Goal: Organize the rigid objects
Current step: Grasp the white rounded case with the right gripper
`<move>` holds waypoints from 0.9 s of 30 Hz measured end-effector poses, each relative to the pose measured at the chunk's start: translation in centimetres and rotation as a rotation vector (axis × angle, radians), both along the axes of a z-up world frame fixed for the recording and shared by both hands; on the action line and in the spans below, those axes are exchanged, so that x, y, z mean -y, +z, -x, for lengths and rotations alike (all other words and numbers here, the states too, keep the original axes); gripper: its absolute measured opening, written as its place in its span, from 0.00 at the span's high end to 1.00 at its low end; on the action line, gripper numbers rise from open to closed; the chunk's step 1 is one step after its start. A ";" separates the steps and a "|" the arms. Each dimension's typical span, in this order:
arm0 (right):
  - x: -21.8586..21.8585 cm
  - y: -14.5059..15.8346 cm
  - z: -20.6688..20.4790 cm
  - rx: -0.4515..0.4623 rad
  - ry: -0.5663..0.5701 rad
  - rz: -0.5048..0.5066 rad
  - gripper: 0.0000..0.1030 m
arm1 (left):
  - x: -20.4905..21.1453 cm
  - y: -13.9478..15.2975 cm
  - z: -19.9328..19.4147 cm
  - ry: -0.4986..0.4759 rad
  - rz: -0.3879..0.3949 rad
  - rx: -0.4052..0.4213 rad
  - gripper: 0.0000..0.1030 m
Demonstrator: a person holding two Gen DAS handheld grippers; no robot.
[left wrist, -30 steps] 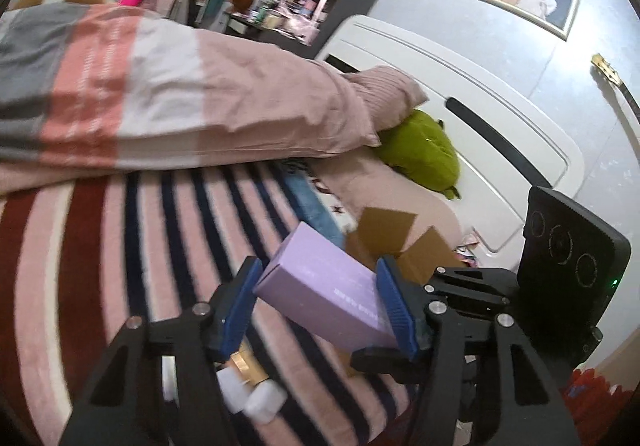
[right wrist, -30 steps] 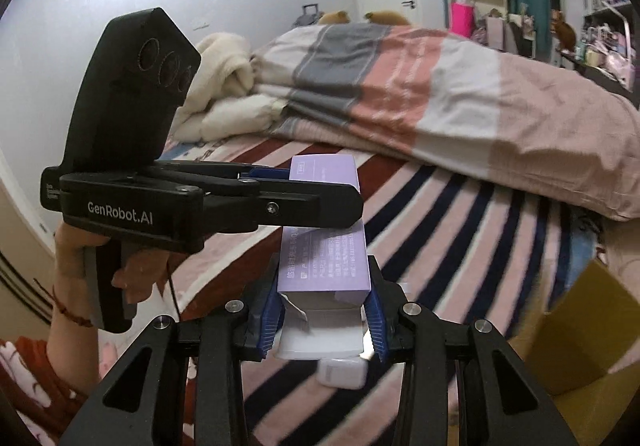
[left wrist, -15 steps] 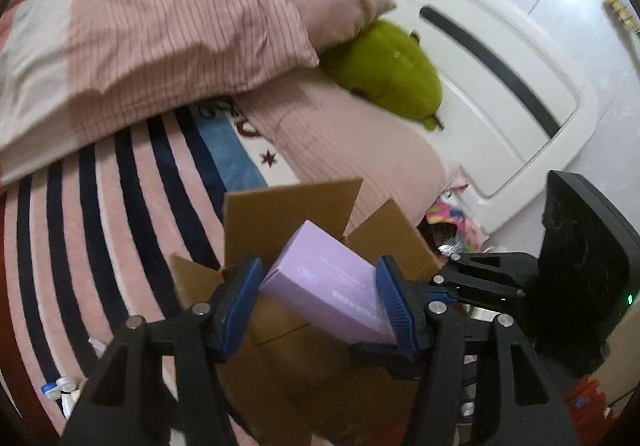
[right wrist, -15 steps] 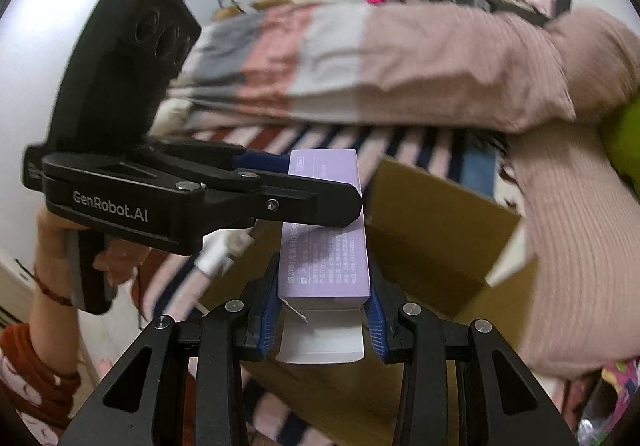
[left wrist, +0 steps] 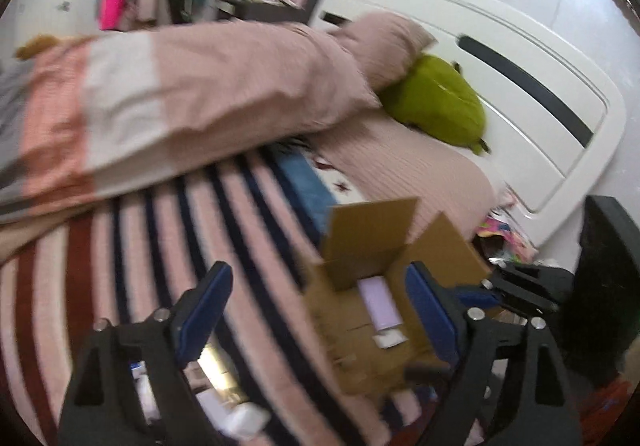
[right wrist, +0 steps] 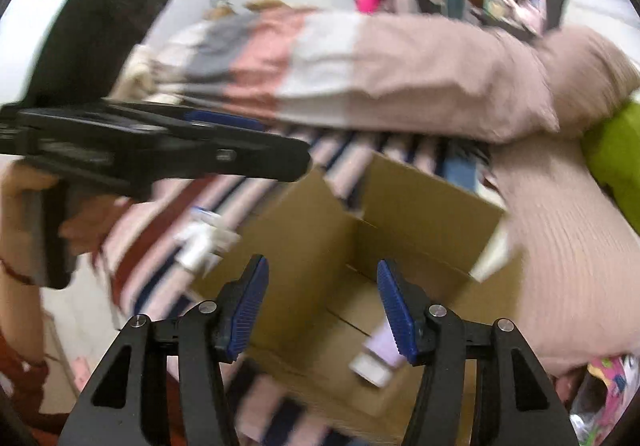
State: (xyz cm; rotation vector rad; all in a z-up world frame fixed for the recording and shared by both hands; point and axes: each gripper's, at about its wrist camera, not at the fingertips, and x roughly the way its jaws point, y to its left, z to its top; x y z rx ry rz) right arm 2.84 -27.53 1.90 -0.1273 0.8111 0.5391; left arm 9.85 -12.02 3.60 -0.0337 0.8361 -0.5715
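A lilac carton (left wrist: 379,304) lies on the floor of the open cardboard box (left wrist: 362,234) on the striped bed; in the right wrist view the carton (right wrist: 378,354) shows low inside the box (right wrist: 424,205). My left gripper (left wrist: 320,310) is open and empty, above the box's near left side. My right gripper (right wrist: 322,306) is open and empty, above the box opening. The left gripper also shows in the right wrist view (right wrist: 224,149) at the left, above the bed.
Several small white items (right wrist: 200,242) lie on the striped bedspread (left wrist: 140,230) left of the box; some show low in the left wrist view (left wrist: 240,418). A rolled duvet (left wrist: 180,93), a green plush (left wrist: 440,101) and the white headboard (left wrist: 520,93) lie behind.
Both grippers have opened and let go of the lilac carton, which has dropped into the cardboard box. Both have pulled back and up from the box.
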 end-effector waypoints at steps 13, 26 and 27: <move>-15.0 -9.6 2.6 -0.137 0.247 0.010 0.46 | -14.7 -8.8 5.4 0.241 -0.084 0.009 0.15; -15.5 -18.7 2.0 -0.106 0.072 0.220 0.52 | -15.3 -15.4 6.8 0.192 -0.030 -0.115 0.15; -15.5 -18.5 2.1 -0.096 0.083 0.227 0.52 | -15.0 -15.4 6.8 0.173 -0.014 -0.121 0.15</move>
